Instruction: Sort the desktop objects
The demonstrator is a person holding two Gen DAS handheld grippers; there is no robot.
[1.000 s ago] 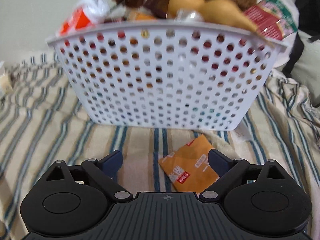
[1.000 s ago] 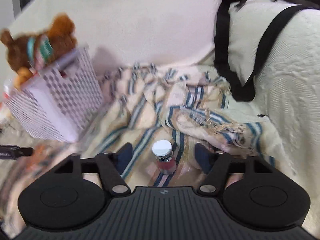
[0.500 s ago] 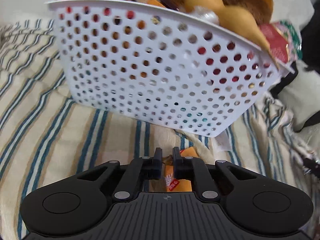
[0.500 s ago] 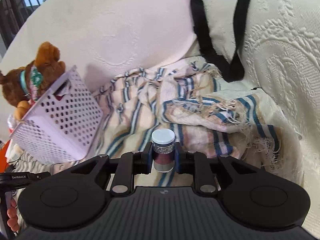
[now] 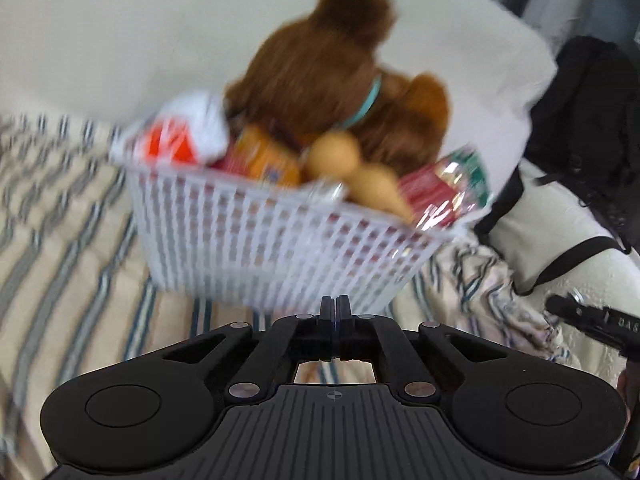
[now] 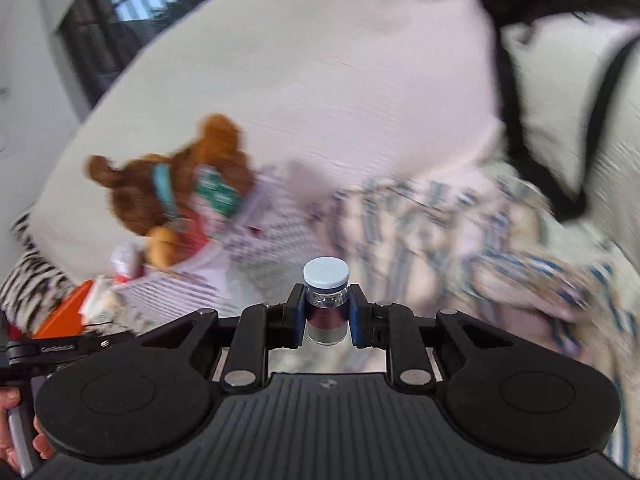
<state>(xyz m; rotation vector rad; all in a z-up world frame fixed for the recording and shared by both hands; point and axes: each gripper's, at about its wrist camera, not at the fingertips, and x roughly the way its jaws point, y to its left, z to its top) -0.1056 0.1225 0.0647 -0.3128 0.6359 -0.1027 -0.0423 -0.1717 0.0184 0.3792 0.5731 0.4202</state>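
Note:
My left gripper is shut, its fingertips pressed together in front of the white perforated basket. The orange packet does not show in the left wrist view. In the right wrist view an orange packet hangs at the tip of the left tool, lifted off the cloth. My right gripper is shut on a small glass vial with a pale cap and dark contents, held upright in the air. The basket lies ahead and to its left, heaped with a brown teddy bear, a gourd and snack packets.
A striped cloth covers the sofa seat and bunches up right of the basket. A black backpack with straps leans on the cushion at the right. A hand grips the left tool. Both views are motion-blurred.
Both grippers went from open to shut, the left on the orange packet and the right on the vial. Both then rose off the cloth, so the basket top has come into view.

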